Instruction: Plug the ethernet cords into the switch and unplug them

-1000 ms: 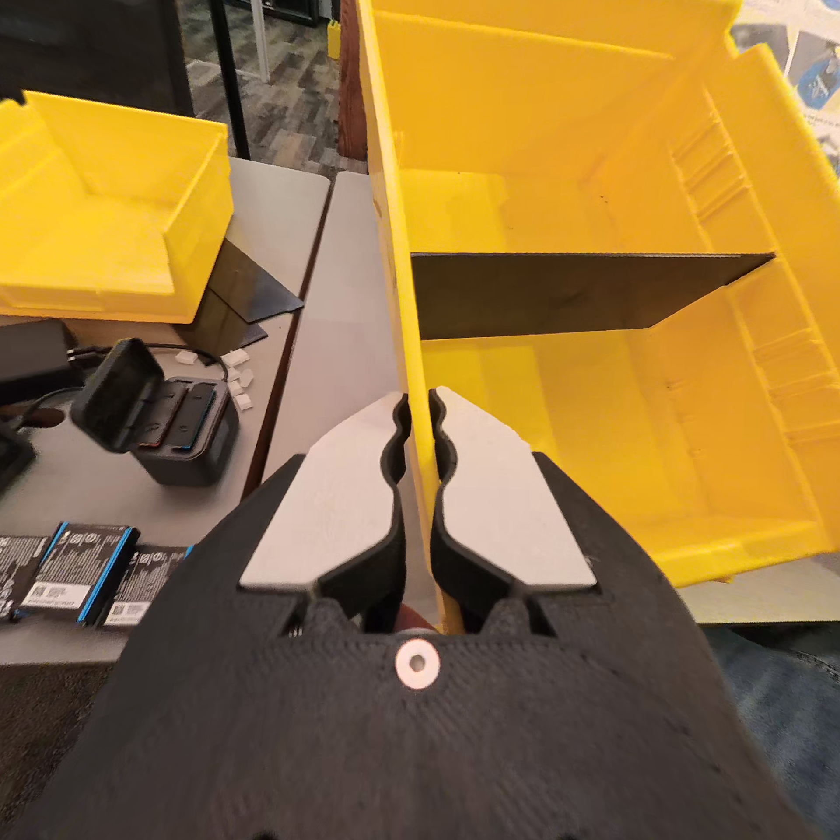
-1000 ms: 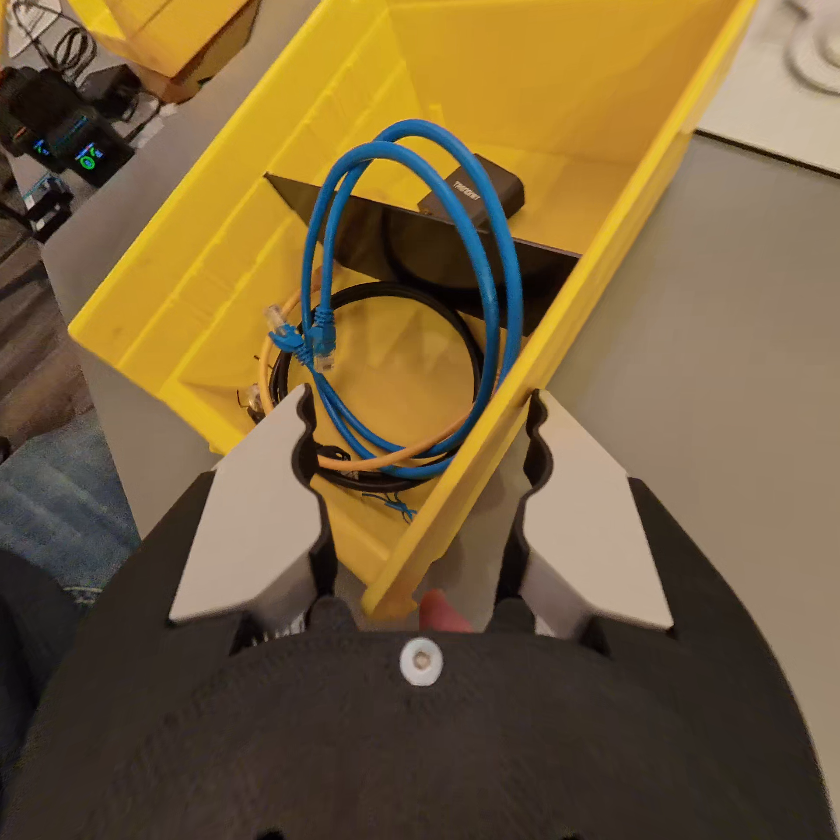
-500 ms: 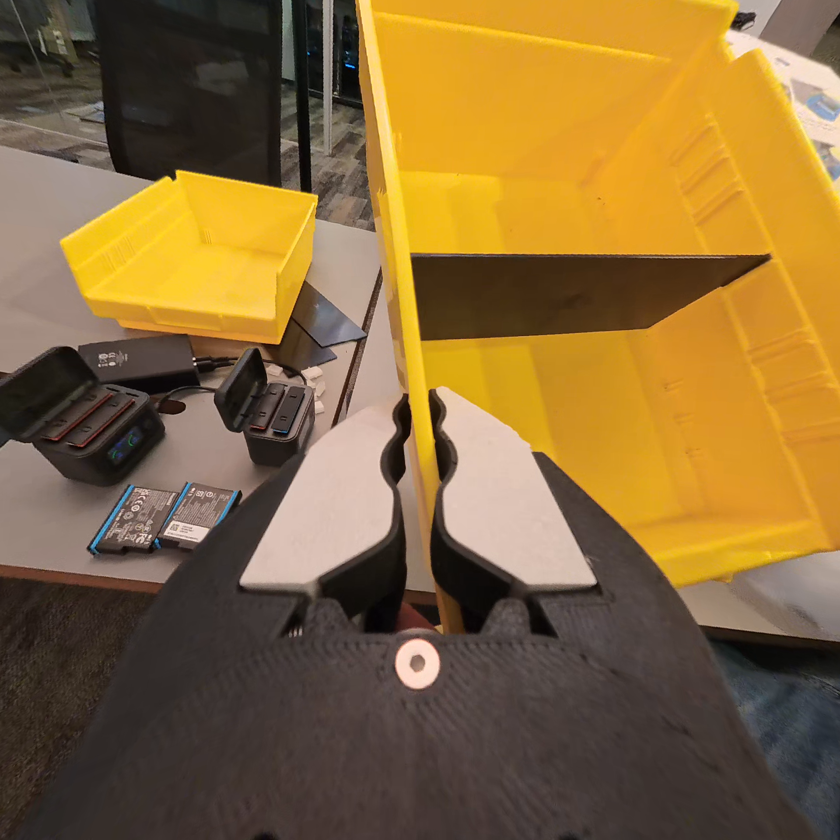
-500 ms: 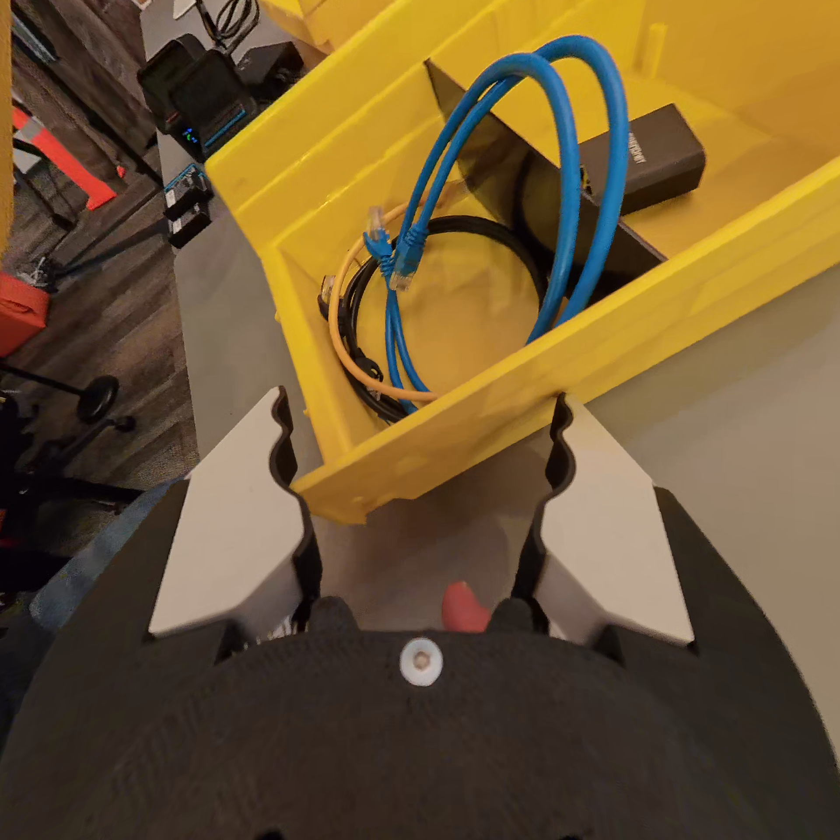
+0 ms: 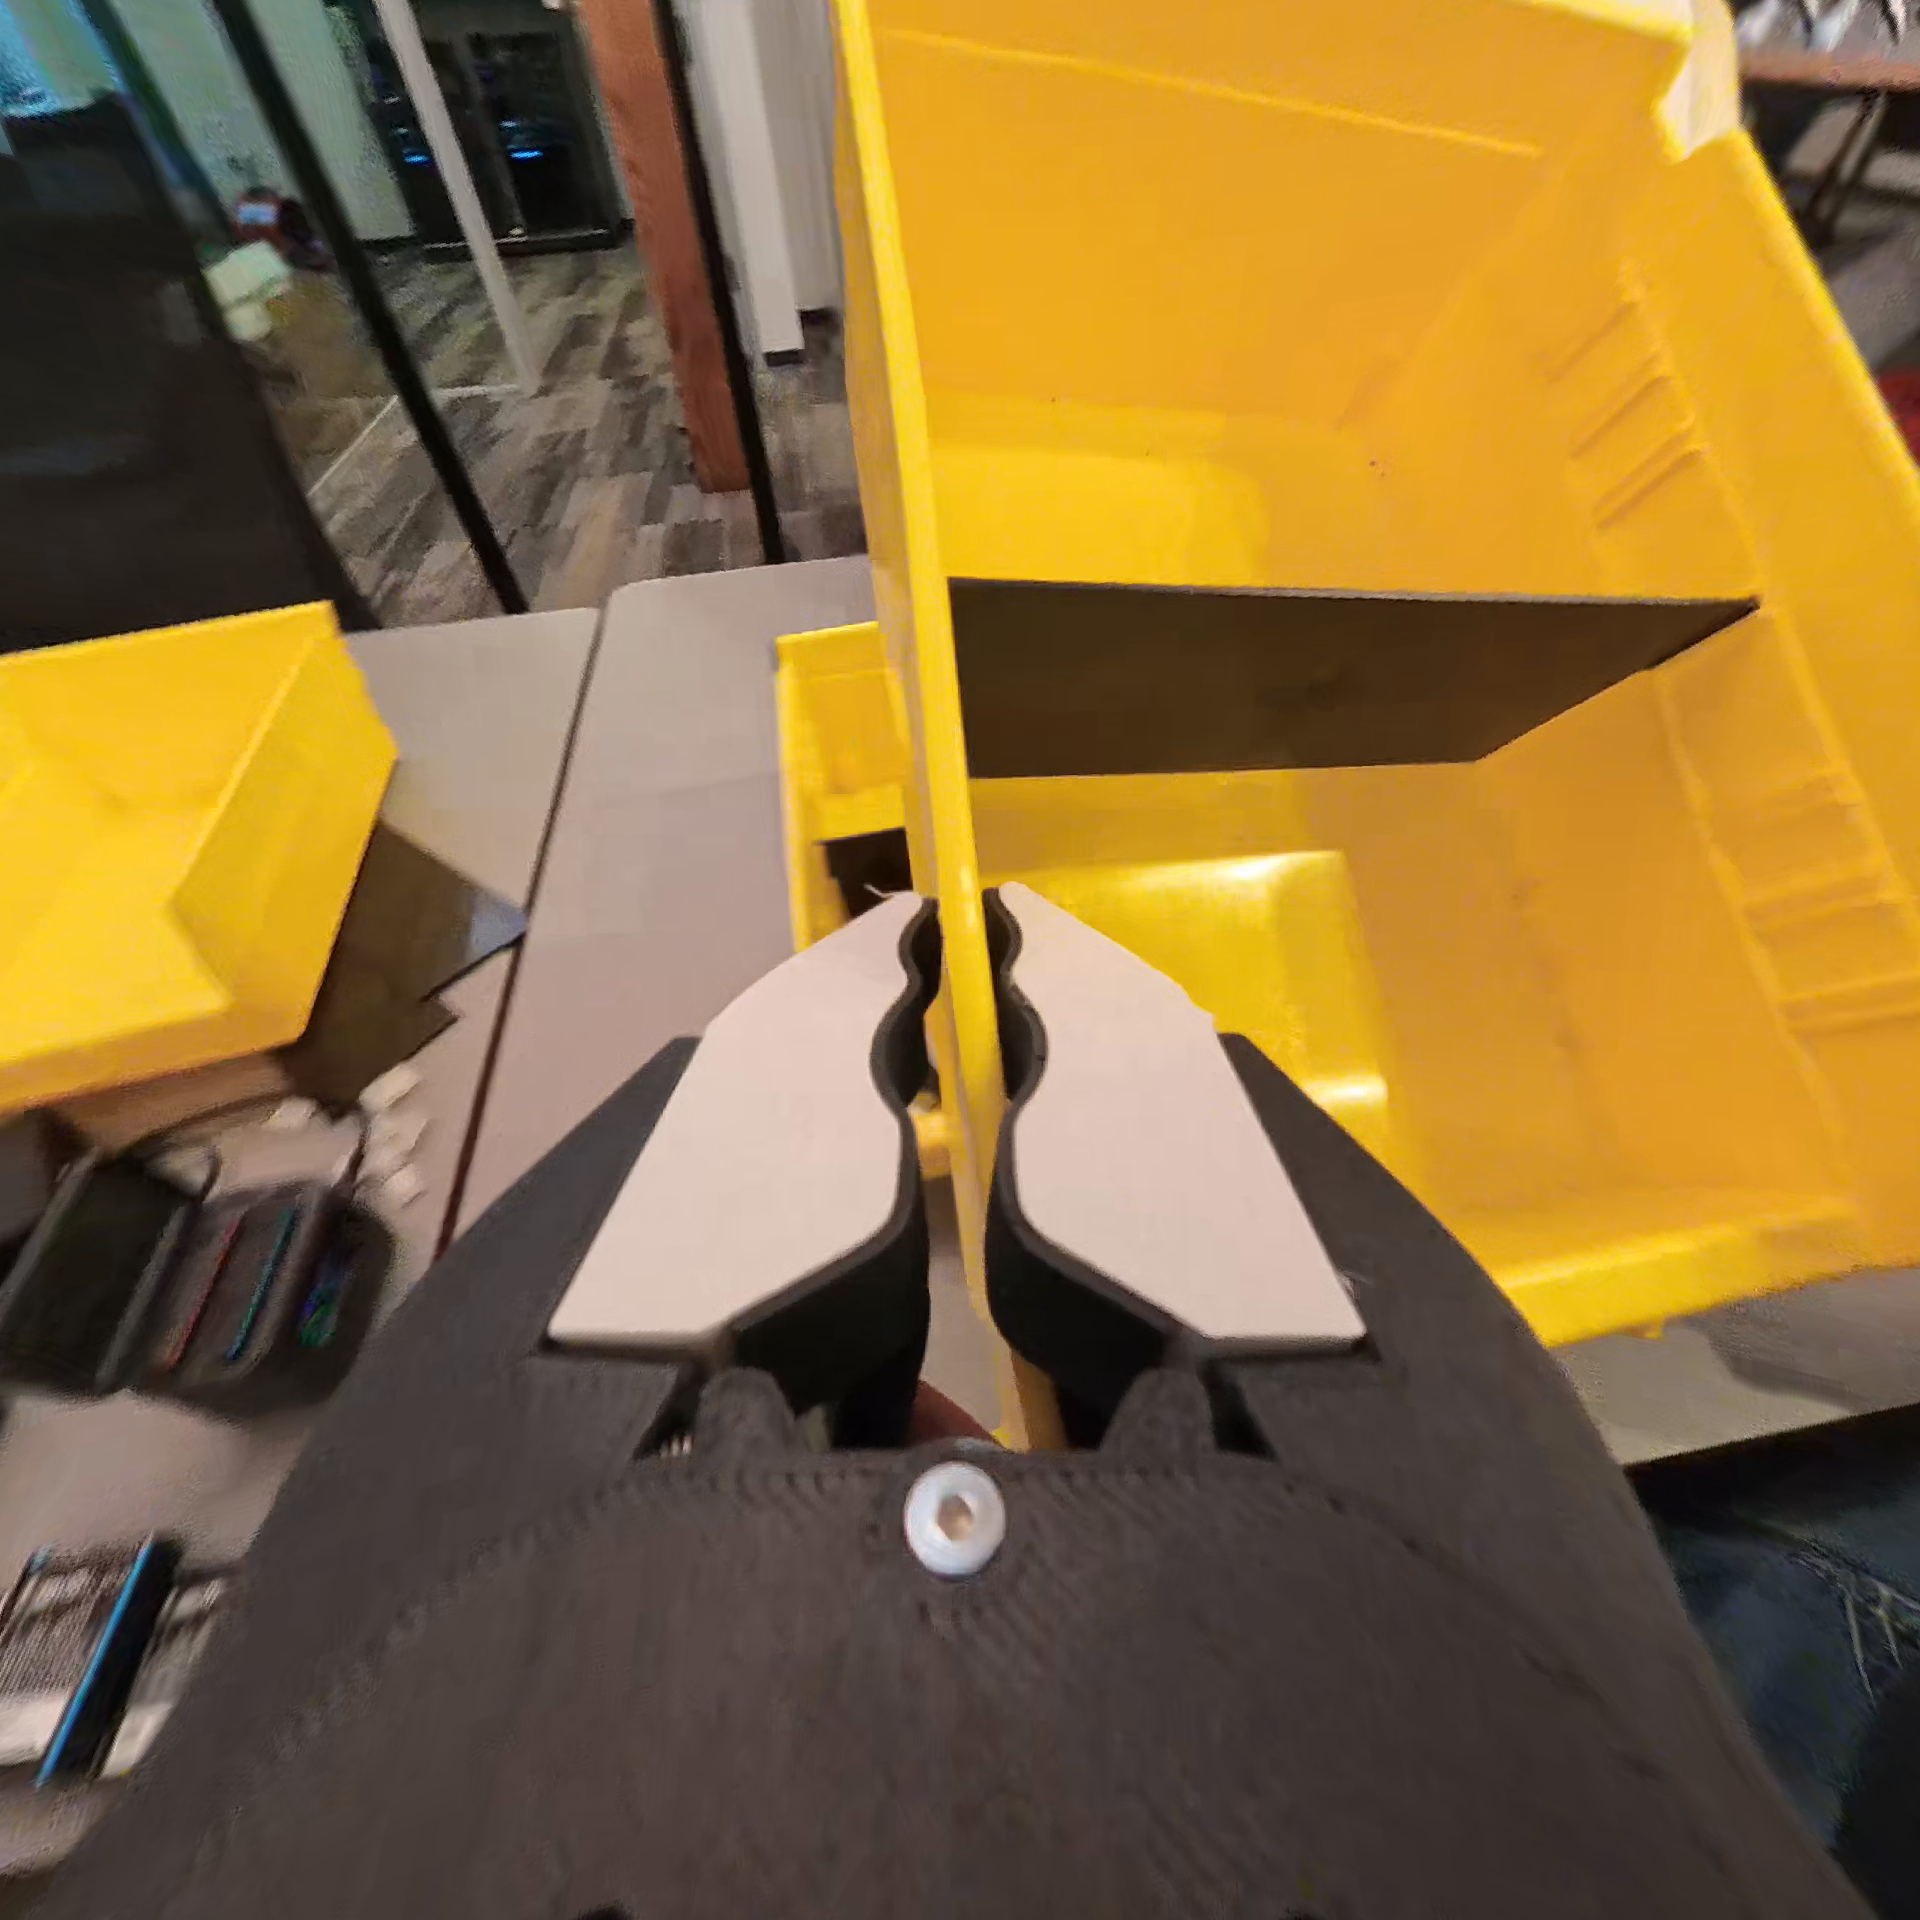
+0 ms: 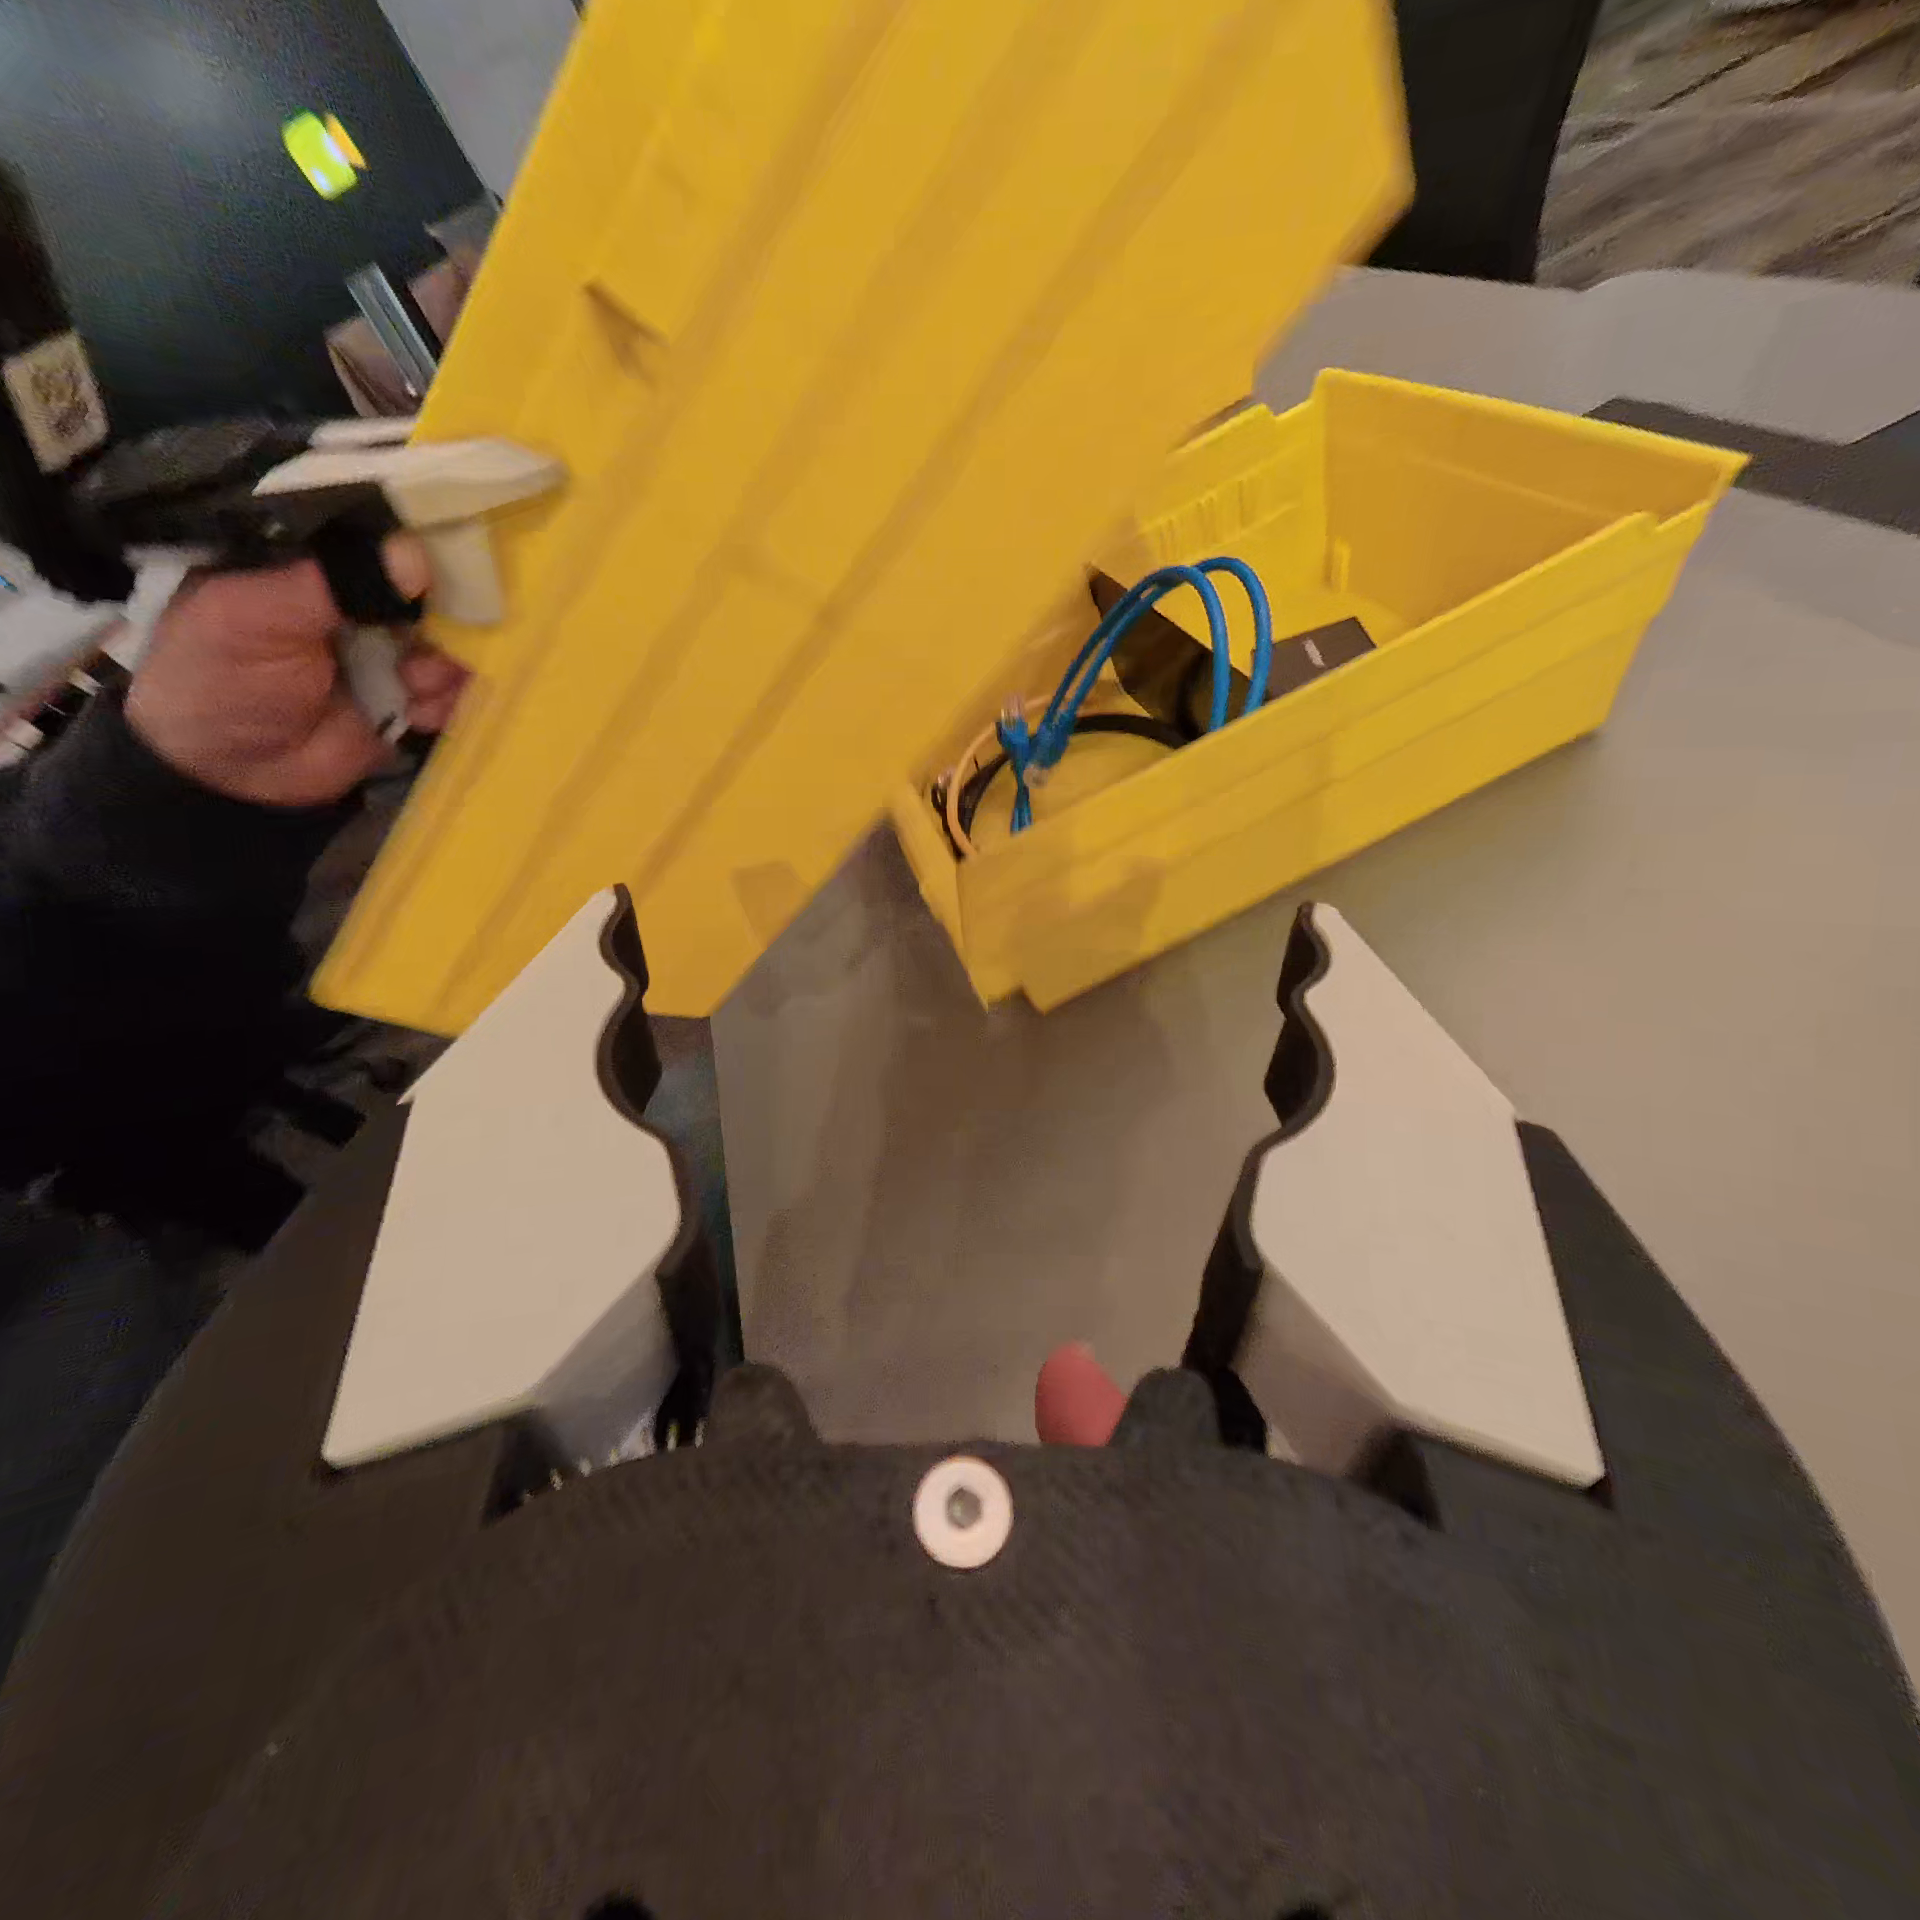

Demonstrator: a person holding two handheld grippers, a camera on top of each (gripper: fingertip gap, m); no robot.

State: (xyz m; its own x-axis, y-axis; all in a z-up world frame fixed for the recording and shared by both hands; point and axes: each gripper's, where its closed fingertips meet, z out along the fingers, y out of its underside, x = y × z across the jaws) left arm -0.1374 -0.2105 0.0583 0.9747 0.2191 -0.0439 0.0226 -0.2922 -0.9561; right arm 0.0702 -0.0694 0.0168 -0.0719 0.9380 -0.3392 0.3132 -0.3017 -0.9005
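My left gripper [image 5: 961,904] is shut on the side wall of an empty yellow bin [image 5: 1351,312] with a black divider [image 5: 1299,675]. In the right wrist view this bin [image 6: 883,468] hangs tilted in the air, with the left gripper [image 6: 499,488] clamped on its edge. A second yellow bin [image 6: 1507,665] stands on the grey table. It holds a looped blue ethernet cord [image 6: 1236,613], a black cord [image 6: 1101,727], an orange cord [image 6: 977,748] and the black switch [image 6: 1325,660]. My right gripper [image 6: 961,925] is open and empty above the table, short of that bin.
A person's hand [image 6: 249,675] holds the left gripper. At the left of the table [image 5: 644,831] are another shallow yellow bin [image 5: 156,831], a black open charger case [image 5: 156,1278] and flat battery packs [image 5: 73,1642]. The table edge runs near me. The gap from one gripper's tips to the other's is roughly 25 centimetres.
My right gripper has drawn back from the cord bin and stayed open. The bin in my left gripper has been carried over, and it now shows tilted in the right wrist view.
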